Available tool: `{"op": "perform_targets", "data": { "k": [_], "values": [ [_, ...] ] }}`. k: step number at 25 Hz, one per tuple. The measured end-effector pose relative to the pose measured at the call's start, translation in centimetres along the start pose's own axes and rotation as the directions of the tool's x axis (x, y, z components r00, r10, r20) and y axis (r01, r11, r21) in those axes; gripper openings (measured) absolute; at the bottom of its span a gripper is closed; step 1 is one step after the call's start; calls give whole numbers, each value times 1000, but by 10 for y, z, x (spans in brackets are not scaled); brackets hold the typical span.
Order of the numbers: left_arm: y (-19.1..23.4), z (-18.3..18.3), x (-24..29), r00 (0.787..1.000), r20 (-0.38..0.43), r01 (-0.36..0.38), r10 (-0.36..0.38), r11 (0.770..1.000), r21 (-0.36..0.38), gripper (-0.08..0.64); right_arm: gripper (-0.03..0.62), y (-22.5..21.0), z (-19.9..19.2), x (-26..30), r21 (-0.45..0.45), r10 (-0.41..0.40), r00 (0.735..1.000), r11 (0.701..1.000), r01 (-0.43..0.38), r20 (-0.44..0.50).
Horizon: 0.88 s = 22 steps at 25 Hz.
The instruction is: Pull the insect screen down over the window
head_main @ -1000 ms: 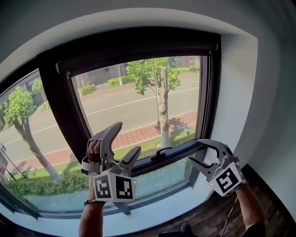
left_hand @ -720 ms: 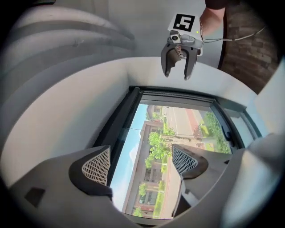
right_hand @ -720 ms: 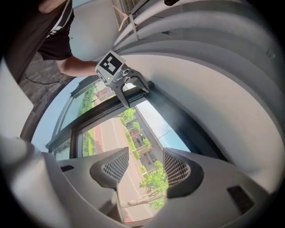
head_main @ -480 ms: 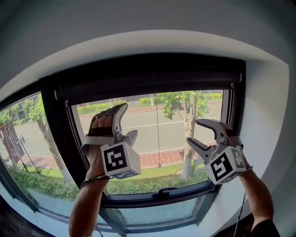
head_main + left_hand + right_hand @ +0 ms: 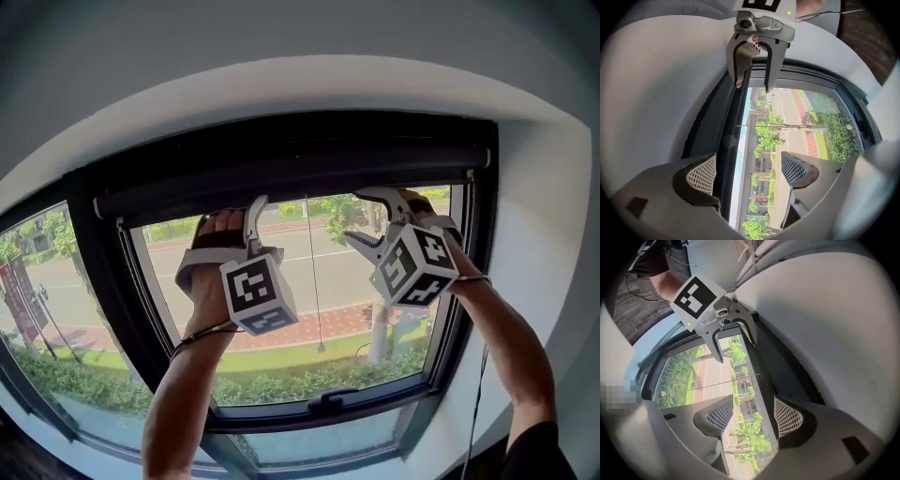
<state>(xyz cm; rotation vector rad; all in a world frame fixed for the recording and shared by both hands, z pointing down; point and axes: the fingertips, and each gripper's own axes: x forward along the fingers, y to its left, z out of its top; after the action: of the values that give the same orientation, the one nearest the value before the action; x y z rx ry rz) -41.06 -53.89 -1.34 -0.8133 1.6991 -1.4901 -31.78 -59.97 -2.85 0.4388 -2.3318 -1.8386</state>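
Observation:
The insect screen is rolled up, and its dark bottom bar point(image 5: 291, 180) lies along the top of the window. A thin pull cord point(image 5: 312, 281) hangs from the bar's middle. Both grippers are raised to the bar, one on each side of the cord. My left gripper point(image 5: 251, 214) is open; in the left gripper view the bar point(image 5: 727, 140) runs between its spread pads point(image 5: 701, 176). My right gripper point(image 5: 352, 214) is open and its jaws are opening further. The bar point(image 5: 774, 366) passes by its right pad point(image 5: 787, 416), and nothing is pinched.
A black window frame point(image 5: 108, 281) surrounds the glass, with a handle point(image 5: 328, 403) on the lower rail. White wall curves around the recess point(image 5: 534, 234). Through the glass are a street and trees. Each gripper shows in the other's view: the right gripper point(image 5: 754, 70), the left gripper point(image 5: 733, 341).
Both grippers rose from near the lower window rail to the rolled screen's bar at the top. The head view tilted upward with them. The right jaws spread a little wider.

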Motion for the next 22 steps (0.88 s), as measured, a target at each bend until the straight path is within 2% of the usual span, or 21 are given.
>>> {"op": "perform_targets", "data": {
  "k": [8, 18, 22],
  "values": [
    [1, -6, 26, 1000, -25, 14, -14, 1000, -14, 440, 256, -13, 0, 30, -69, 24, 996, 997, -30, -90],
    [-4, -12, 39, 996, -84, 27, -23, 999, 42, 440, 256, -2, -18, 47, -145, 101, 978, 981, -128, -180],
    [-10, -13, 34, 990, -101, 104, -101, 994, 26, 439, 256, 5, -20, 46, -140, 174, 964, 969, -204, -200]
  ]
}}
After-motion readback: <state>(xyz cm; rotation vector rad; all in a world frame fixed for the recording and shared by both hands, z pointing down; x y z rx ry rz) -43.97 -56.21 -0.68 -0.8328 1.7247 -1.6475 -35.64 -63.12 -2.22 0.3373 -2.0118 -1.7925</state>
